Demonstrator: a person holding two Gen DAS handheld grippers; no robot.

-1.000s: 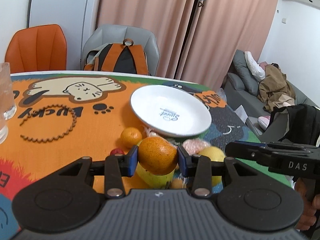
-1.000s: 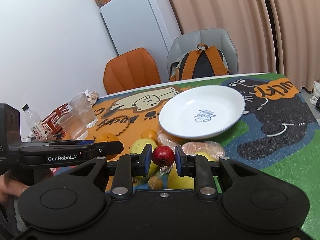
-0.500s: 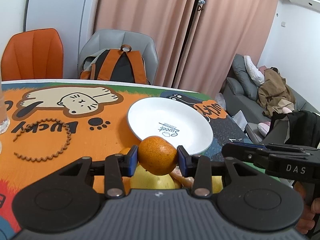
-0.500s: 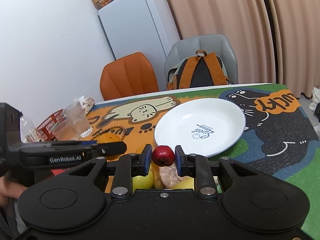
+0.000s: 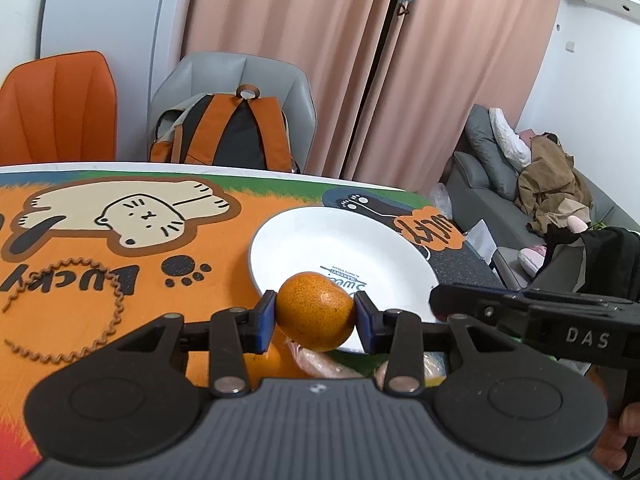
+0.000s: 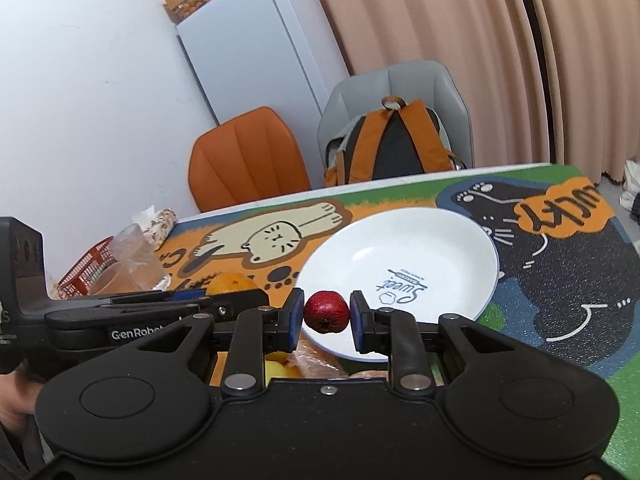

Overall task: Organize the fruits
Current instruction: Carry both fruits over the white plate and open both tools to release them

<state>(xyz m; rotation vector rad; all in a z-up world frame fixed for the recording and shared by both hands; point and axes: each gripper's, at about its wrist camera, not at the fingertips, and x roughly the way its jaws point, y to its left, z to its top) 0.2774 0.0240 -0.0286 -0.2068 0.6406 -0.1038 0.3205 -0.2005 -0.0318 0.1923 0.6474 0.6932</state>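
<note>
Two grippers each hold a fruit at the near edge of a white plate. Nearest in the left wrist view, the left gripper (image 5: 315, 317) has its blue pads pressed on either side of an orange (image 5: 316, 311), which hangs in front of the near rim of the white plate (image 5: 320, 248). Nearest in the right wrist view, the right gripper (image 6: 326, 316) clamps a small red fruit (image 6: 326, 312) between its pads, likewise in front of the plate's near rim (image 6: 404, 248).

Below both grippers, partly hidden by their bodies, lie more fruits: another orange (image 5: 264, 364) under the left fingers, a yellow-green fruit (image 6: 276, 364) and something wrapped in clear plastic (image 6: 320, 360) under the right ones. Each gripper shows in the other's view, the right one as a black bar marked DAS (image 5: 532, 316) and the left as a black bar marked GenRobot (image 6: 132, 320).

The plate sits on a table mat (image 5: 120, 280) printed with a cream cat, paw prints and the word Lucky; its bowl carries a small printed logo and holds no fruit. A brown beaded ring (image 5: 76, 312) lies on the mat to the left. Toward the far left of the table stand clear cups (image 6: 132, 256) and a red basket (image 6: 90, 268).

Beyond the table stand an orange chair (image 6: 248, 164) and a grey chair (image 6: 400, 92) with an orange and black backpack (image 6: 396, 140) on its seat. Behind them are a white fridge (image 6: 256, 48), pink curtains (image 5: 320, 40) and, to the right, a grey sofa (image 5: 500, 168) with clothes piled on it
</note>
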